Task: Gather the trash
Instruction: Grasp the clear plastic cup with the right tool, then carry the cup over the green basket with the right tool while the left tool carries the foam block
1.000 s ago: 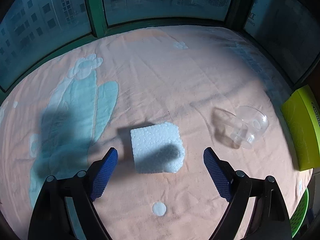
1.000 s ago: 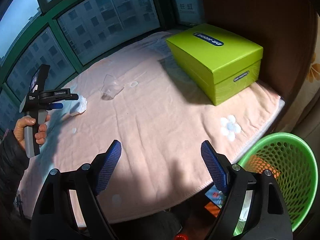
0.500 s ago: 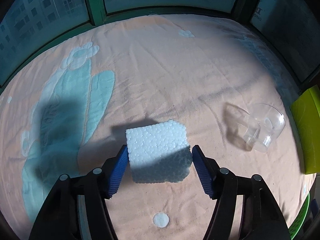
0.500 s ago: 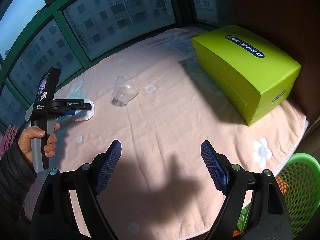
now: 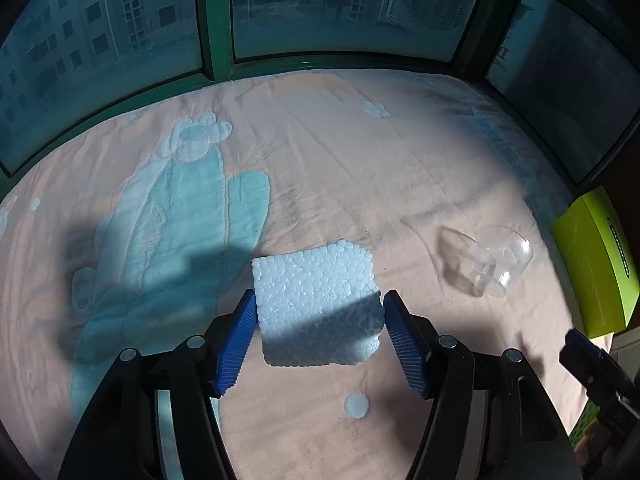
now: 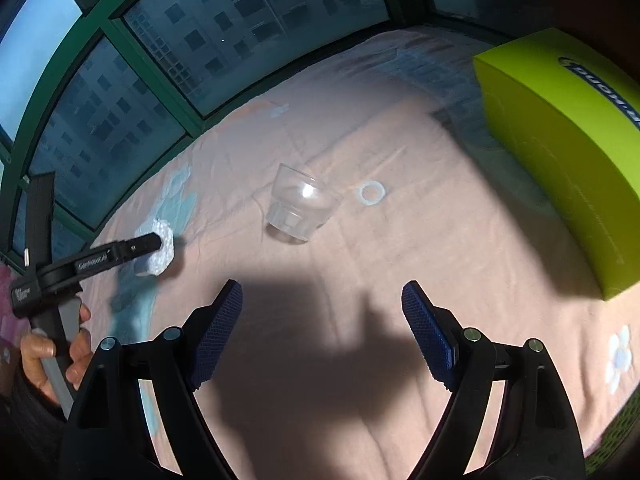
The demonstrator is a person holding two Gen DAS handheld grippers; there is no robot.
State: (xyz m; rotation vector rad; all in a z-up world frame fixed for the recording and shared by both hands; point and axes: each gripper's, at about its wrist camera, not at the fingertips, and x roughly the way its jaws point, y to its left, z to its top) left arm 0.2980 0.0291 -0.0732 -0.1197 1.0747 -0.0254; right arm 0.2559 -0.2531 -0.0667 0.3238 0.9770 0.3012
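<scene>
Left gripper [image 5: 318, 320] gone from wide open to fingers clamped on foam [image 5: 316, 300], block apparently just clear of blanket [image 5: 360, 168], so grab looks done and basket drop next; right gripper [image 6: 322, 320] fingers apart, empty, facing cup [image 6: 300, 210].

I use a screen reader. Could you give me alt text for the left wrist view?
The left gripper is shut on a white foam block on a peach blanket. A clear plastic cup lies tipped to its right, beside a lime-green box.
</scene>
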